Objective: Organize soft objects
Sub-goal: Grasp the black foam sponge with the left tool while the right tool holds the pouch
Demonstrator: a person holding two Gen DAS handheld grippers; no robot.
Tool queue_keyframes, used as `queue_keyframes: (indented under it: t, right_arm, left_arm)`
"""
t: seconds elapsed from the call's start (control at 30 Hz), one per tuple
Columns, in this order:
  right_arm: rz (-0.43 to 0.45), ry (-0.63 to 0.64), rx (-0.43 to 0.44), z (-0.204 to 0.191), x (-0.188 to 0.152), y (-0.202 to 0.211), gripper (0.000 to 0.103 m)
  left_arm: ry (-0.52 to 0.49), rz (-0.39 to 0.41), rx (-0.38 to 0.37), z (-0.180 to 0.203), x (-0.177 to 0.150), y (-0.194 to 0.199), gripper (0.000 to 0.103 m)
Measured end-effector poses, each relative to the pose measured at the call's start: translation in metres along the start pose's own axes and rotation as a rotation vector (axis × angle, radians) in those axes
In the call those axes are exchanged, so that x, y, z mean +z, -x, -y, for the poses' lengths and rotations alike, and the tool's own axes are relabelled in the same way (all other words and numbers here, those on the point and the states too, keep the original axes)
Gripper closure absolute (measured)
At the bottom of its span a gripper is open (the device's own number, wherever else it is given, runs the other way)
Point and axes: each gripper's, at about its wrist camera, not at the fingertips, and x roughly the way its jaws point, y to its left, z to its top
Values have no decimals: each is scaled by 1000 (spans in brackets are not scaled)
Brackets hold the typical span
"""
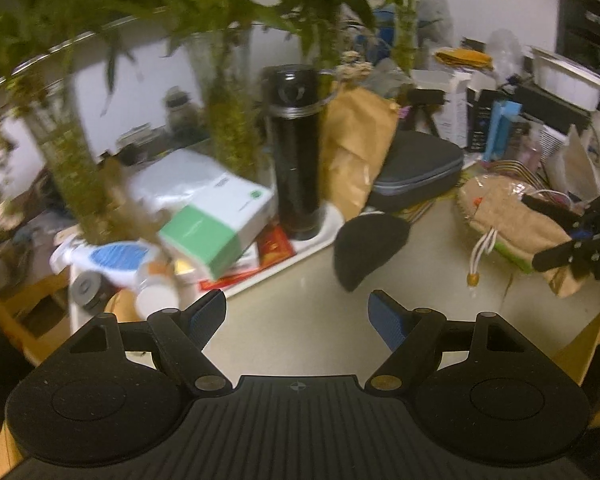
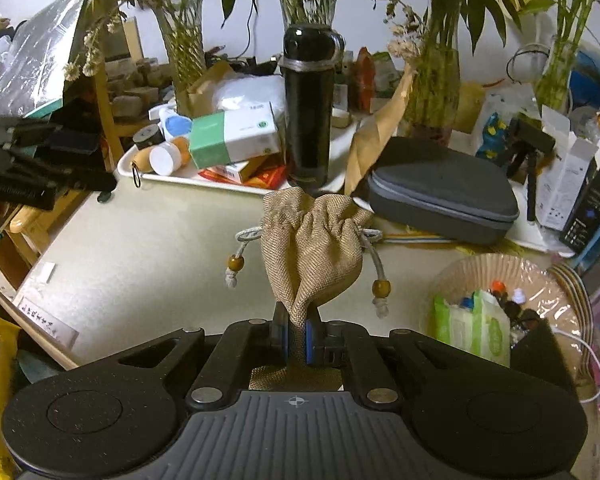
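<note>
My right gripper (image 2: 297, 340) is shut on a tan burlap drawstring pouch (image 2: 312, 254) and holds it above the beige table (image 2: 140, 248). White cords with brown beads hang from both sides of the pouch. The pouch also shows in the left wrist view (image 1: 512, 216), at the right, with the right gripper (image 1: 572, 240) on it. My left gripper (image 1: 298, 320) is open and empty, low over the table. A dark soft cap-like object (image 1: 368, 250) lies on the table just beyond its fingertips. A round basket (image 2: 500, 308) lined with clear plastic holds a green-white wipes pack at the right.
A black flask (image 2: 309, 108) stands on a white tray (image 2: 168, 178) with boxes and bottles. A grey zip case (image 2: 444, 192) lies right of it, by a brown paper bag (image 1: 356, 152). Vases of bamboo line the back. White boxes (image 2: 568, 176) stand far right.
</note>
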Motion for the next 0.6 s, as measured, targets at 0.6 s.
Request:
queue_keyframes:
  t: [0.6]
  right_arm:
    - [-18, -73, 17, 26, -6, -2, 93]
  left_arm:
    - [-201, -6, -180, 18, 8, -116, 25]
